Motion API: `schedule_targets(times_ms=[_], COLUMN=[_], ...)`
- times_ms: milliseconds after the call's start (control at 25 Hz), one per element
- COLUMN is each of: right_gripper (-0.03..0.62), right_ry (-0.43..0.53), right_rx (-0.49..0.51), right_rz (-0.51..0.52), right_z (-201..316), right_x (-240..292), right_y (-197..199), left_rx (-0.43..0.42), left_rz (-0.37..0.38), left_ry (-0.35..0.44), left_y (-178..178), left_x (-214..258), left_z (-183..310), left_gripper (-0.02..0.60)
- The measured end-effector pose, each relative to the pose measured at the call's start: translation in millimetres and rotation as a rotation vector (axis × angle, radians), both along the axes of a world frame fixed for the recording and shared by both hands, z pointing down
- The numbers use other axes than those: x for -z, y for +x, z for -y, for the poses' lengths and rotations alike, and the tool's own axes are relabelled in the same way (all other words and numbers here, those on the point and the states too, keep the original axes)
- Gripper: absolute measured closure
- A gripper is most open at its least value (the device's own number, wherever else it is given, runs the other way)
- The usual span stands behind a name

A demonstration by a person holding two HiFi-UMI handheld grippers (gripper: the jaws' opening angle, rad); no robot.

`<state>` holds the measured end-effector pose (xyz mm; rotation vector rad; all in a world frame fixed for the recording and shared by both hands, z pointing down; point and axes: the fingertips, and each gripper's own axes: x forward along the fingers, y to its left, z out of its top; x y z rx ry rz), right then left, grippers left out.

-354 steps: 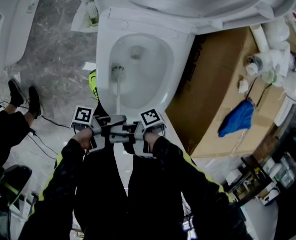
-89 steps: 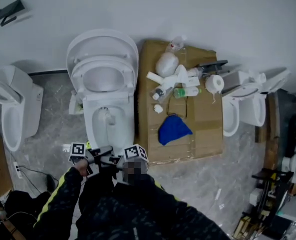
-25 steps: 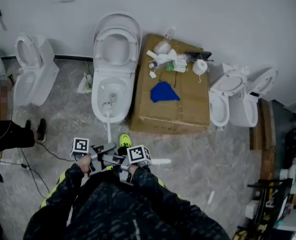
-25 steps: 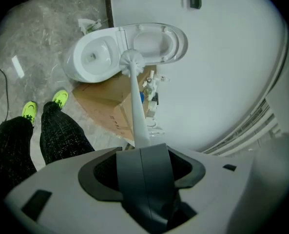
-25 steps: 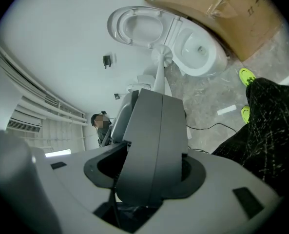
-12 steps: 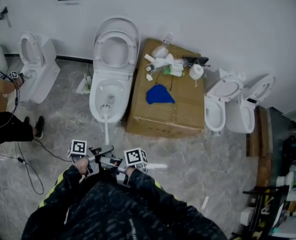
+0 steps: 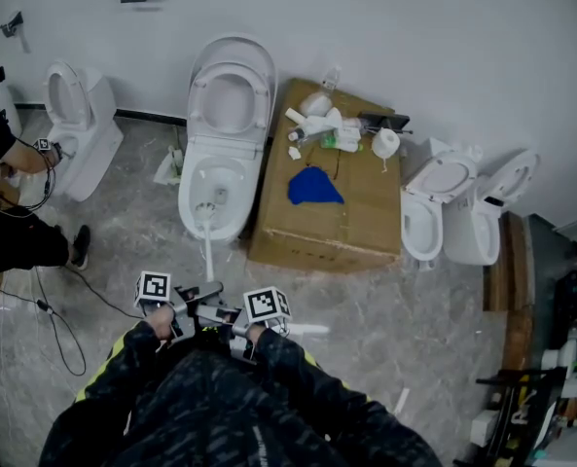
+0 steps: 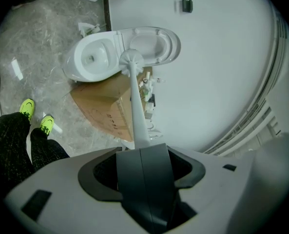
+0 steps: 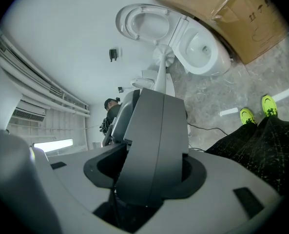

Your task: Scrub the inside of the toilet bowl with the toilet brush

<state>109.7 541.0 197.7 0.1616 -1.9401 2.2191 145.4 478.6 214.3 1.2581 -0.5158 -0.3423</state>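
Observation:
The white toilet (image 7: 216,134) stands against the wall with its lid up and its bowl (image 7: 212,185) open. Both grippers are shut on the handle of the white toilet brush (image 7: 208,251), the left gripper (image 7: 202,294) just ahead of the right gripper (image 7: 228,311). The brush points at the toilet, and its head (image 7: 205,210) is seen against the bowl's front. In the left gripper view the brush head (image 8: 130,58) hangs in the air well short of the small, distant toilet (image 8: 98,57). The right gripper view shows the same brush head (image 9: 163,57) in front of the toilet (image 9: 198,43).
A cardboard box (image 7: 317,232) right of the toilet carries a blue cloth (image 7: 314,188), bottles and a paper roll (image 7: 385,142). More toilets stand at the left (image 7: 79,125) and right (image 7: 444,207). A person (image 7: 6,202) crouches at the left, with cables (image 7: 59,295) on the floor.
Since the oldest frame I have backed well away from the bowl, taking the brush out of it. In the last second the person at the left has reached toward the left toilet.

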Motion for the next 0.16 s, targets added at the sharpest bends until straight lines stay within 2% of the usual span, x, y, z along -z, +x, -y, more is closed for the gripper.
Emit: schedule_targets(times_ms=[160], right_gripper=[0.379], right_ry=[0.012], right_rx=[0.012], right_rz=[-0.025], right_z=[0.5], right_x=[-1.2], right_y=[2.3], left_rx=[0.004], left_rz=[0.005], left_ry=[-0.011], left_y=[-0.8], left_x=[-0.9], left_z=[-0.7], left_gripper=[0.324])
